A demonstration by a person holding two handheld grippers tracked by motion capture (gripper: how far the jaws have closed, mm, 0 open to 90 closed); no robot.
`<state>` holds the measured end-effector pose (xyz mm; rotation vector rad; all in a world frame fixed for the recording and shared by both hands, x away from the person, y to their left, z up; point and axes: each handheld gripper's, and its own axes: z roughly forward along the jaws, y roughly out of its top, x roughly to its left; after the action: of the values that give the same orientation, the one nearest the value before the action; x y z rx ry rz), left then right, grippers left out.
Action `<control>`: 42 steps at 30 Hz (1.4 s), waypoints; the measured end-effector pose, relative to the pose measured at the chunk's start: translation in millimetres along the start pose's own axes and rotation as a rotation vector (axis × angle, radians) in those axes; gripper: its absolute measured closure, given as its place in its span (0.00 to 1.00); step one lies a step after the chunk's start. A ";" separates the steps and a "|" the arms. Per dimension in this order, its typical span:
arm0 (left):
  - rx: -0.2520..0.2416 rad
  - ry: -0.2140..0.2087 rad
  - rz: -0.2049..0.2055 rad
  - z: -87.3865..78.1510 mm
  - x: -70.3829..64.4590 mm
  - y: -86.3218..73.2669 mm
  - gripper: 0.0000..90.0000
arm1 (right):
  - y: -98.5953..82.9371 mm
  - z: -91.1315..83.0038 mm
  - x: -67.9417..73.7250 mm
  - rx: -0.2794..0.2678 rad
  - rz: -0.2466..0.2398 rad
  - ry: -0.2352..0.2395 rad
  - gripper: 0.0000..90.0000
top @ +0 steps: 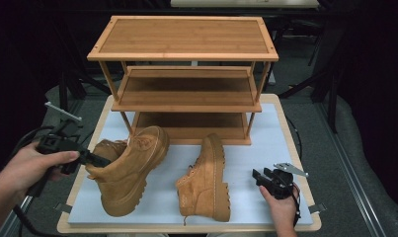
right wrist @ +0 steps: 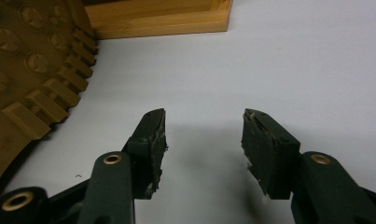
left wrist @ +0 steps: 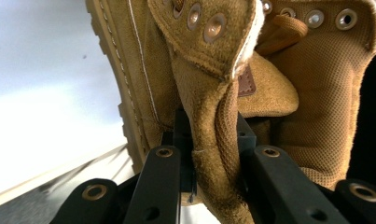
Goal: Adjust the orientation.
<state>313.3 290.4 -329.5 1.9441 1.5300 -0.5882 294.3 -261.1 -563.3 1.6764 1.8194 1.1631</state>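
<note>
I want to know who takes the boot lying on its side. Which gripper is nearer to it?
Right. The right gripper sits open just beside the tipped boot, at its sole; the left gripper is clamped on the other boot, farther away.

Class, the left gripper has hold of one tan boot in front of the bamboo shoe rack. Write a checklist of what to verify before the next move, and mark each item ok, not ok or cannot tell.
1. Left gripper shut on the collar of the left boot: ok, the suede sits between both jaws.
2. Grip deep enough to carry the boot's weight: cannot tell.
3. Right gripper free: ok, jaws open over bare white mat.
4. Right boot out of the way: not ok, it lies on its side, sole toward the right gripper.
5. Shelves of the shoe rack free: ok as far as the high view shows.
</note>
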 end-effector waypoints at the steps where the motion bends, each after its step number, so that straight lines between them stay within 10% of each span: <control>1: -0.009 -0.009 0.002 -5.9 -3.0 -0.7 0.87 | 0.0 0.0 -0.3 0.001 0.000 -0.001 0.55; 15: -0.179 -0.109 0.040 -58.5 -21.7 4.8 0.88 | -0.7 1.0 -0.9 -0.020 0.012 -0.001 0.55; 32: -0.322 -0.082 -0.001 -33.2 -21.0 67.1 0.88 | -0.7 0.8 -2.9 -0.009 0.018 -0.001 0.55; 42: -0.416 0.008 0.006 -8.5 -34.4 101.2 0.88 | -1.0 1.3 -5.0 -0.010 0.024 0.002 0.55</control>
<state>403.0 255.2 -282.7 1.6322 1.5098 -0.2327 295.7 -265.4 -565.9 1.6969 1.7962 1.1825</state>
